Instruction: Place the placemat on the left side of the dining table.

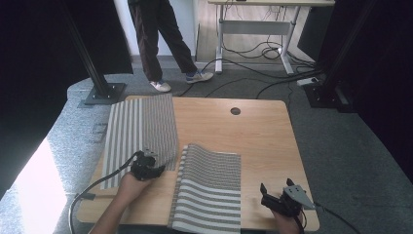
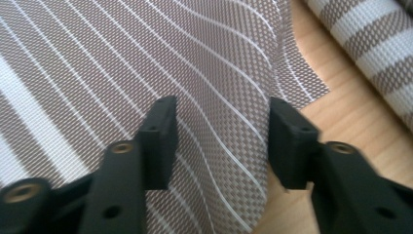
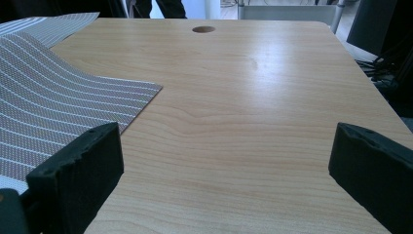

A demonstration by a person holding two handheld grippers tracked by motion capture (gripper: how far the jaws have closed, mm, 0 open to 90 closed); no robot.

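Nearest the lens, draped over the near edge of the wooden table [image 1: 263, 131]: a broad-striped woven mat [image 1: 209, 190], far end bowed upward; just beside it to the left, lying flat and running to the far edge, a fine-striped woven mat [image 1: 139, 131], the piece apparently being worked on; poised over that mat's near right corner, the left gripper [image 1: 152, 161], held in a bare hand, cable trailing off the table's left side; seen from the left gripper view, jaws half spread [image 2: 221, 141] and straddling the mat's rippled right edge, weave lifting between them, pads not visibly pressing on it, so not yet a grip; at the near right corner of the table, well apart from both mats, the right gripper [image 1: 276, 185], jaws spread wide over bare wood and holding nothing; beyond the table, a person's legs [image 1: 160, 44] on the grey floor. Judged from the waves along its border: light, thin and pliant, springy rather than limp, likely to flop or buckle if lifted from one point; open mesh probably rough enough not to slide between the pads; nothing fragile about it. Best taken by the loose near corner or the raised right edge, pinched close to the border where the weave already stands clear of the wood.
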